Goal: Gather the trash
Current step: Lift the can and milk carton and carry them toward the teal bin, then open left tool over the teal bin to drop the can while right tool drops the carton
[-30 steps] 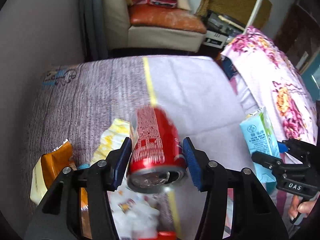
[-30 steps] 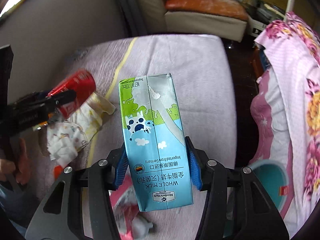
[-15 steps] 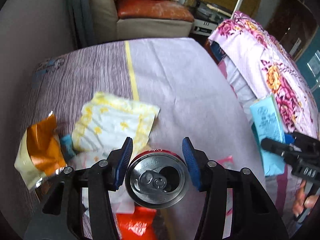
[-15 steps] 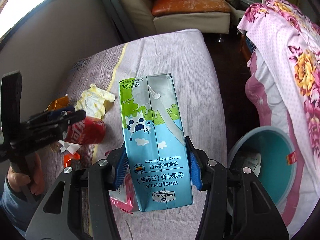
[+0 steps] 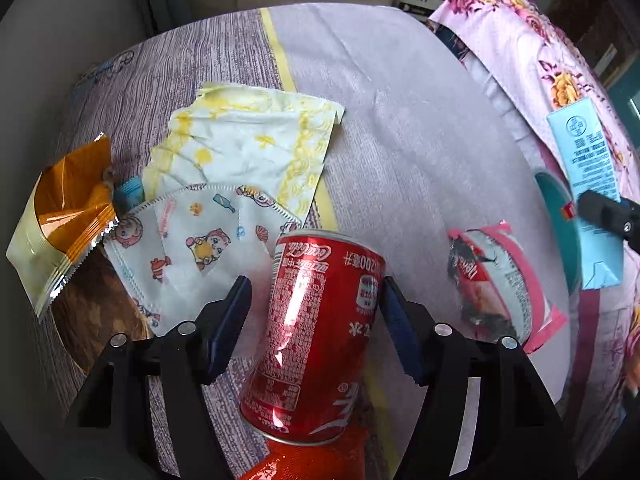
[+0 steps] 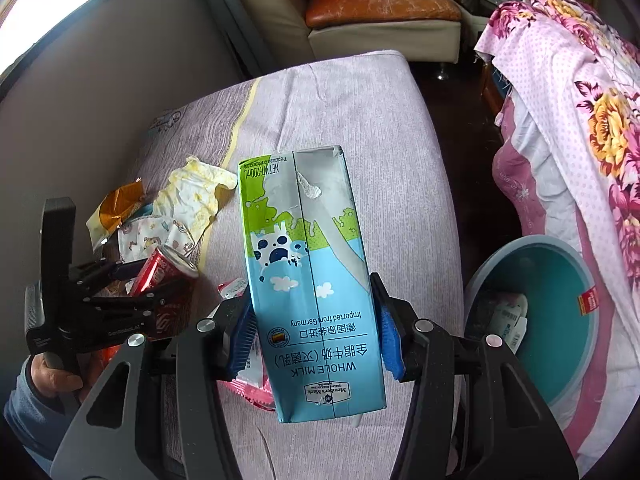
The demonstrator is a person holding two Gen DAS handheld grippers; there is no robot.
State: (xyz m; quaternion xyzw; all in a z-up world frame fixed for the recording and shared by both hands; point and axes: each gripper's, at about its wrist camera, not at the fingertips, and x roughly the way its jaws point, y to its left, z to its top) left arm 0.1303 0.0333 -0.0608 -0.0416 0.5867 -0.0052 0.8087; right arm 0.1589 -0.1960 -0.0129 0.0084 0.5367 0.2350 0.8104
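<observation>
My right gripper (image 6: 314, 340) is shut on a blue and green milk carton (image 6: 308, 280), held upside down above the table, left of the teal trash bin (image 6: 560, 320). The carton also shows in the left wrist view (image 5: 588, 184). A red cola can (image 5: 316, 328) lies tilted between the fingers of my left gripper (image 5: 314, 320); gaps show on both sides, so the jaws stand open. The can also shows in the right wrist view (image 6: 166, 270). A pink wrapper (image 5: 500, 280) lies on the table to the right of the can.
On the purple tablecloth (image 5: 400, 100) lie an orange snack bag (image 5: 68, 208), a yellow-stained tissue (image 5: 248, 148) and a child's printed face mask (image 5: 192, 240). A floral cloth (image 6: 580, 120) hangs at the right above the bin. A sofa (image 6: 380, 16) stands beyond the table.
The left gripper opened and the can tipped from end-on to lying tilted between its fingers. The right gripper carried the carton right, nearer the bin.
</observation>
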